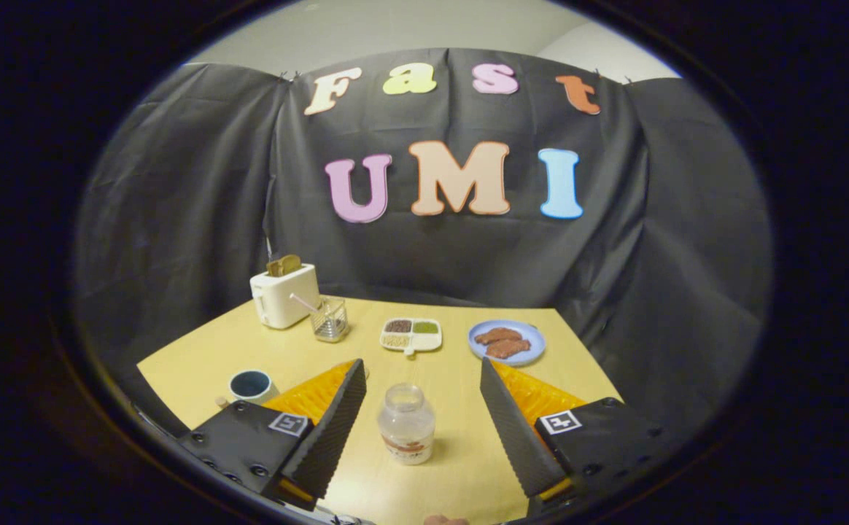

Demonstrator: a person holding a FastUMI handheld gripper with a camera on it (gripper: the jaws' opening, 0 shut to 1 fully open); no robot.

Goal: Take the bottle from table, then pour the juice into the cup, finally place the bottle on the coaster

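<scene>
Your tongs [421, 415] stand spread wide, touching nothing. The bottle [406, 424] stands upright on the counter [454, 364] between the fingers; the cup [251, 386] sits at ten o'clock.

Your bottle [406, 424] stood upright and uncapped between the spread fingers, touching neither: clear, short, little inside, label band low. Your cup [252, 386], dark inside, sat upright just outside the left finger.
</scene>
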